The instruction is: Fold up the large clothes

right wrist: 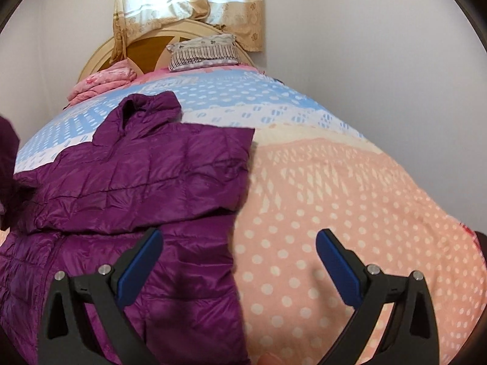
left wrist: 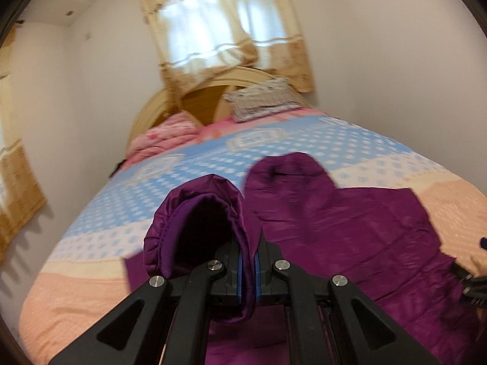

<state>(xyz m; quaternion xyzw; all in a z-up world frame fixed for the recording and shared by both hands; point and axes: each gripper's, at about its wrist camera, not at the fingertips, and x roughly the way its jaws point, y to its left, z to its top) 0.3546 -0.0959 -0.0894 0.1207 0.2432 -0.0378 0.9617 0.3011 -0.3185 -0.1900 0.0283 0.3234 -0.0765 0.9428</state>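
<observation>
My left claw is pressed together on the cuff of the purple jacket's sleeve, whose open mouth gapes at my eleven o'clock. The rest of the jacket lies flat on the bed, collar toward twelve. My right claw hangs spread and empty over the jacket's right edge, left pad above quilting, right above bedspread. The left view is smeared; the lower hem runs out of sight.
</observation>
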